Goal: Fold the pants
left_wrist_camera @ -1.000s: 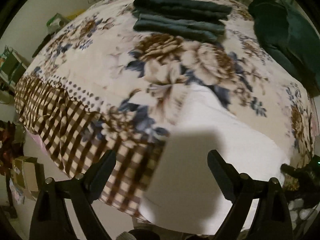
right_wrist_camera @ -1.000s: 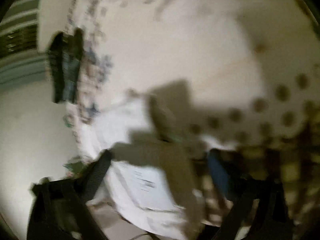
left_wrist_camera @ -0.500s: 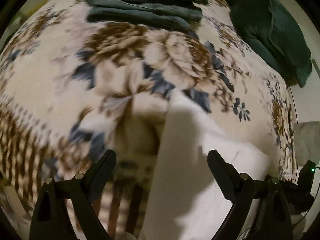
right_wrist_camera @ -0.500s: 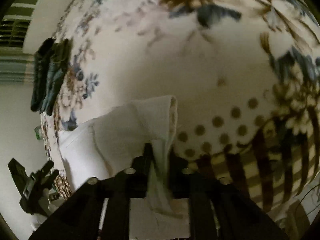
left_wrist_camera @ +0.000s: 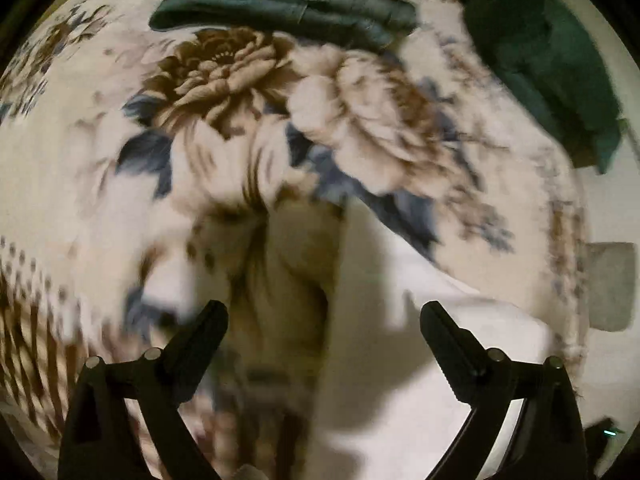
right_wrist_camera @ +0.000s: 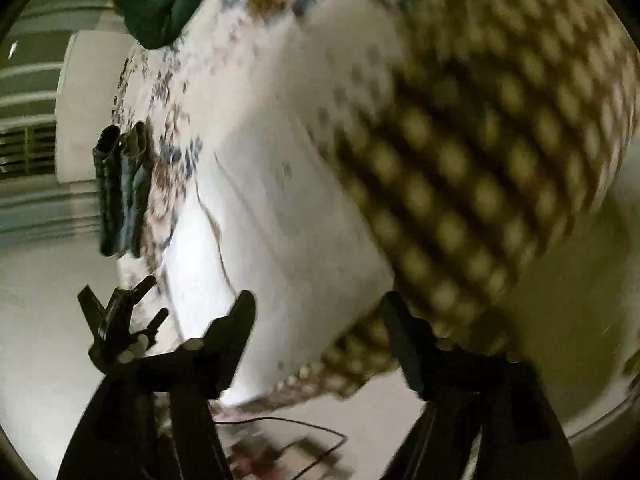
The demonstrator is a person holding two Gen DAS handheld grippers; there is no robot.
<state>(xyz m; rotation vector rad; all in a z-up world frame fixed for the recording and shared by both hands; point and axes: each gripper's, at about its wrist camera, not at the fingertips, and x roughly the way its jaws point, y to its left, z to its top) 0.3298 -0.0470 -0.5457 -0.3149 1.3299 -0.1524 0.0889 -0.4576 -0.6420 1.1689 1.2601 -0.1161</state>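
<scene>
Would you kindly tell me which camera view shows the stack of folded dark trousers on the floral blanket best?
The left wrist view: the stack of folded dark trousers lies large and fairly sharp across the top, its folded layers distinct, though cropped by the edge. The right wrist view shows the stack small, sideways at the left.

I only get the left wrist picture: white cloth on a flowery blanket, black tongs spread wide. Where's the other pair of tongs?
Observer: The right tongs hang over the end of the white pants. Their jaws are opening and grip nothing.
Visitor: Anything on the floor?
Observer: A thin dark cable lies there, below the blanket's edge.
Visitor: What's beyond the dark pants?
Observer: Striped curtains on the far side.
</scene>
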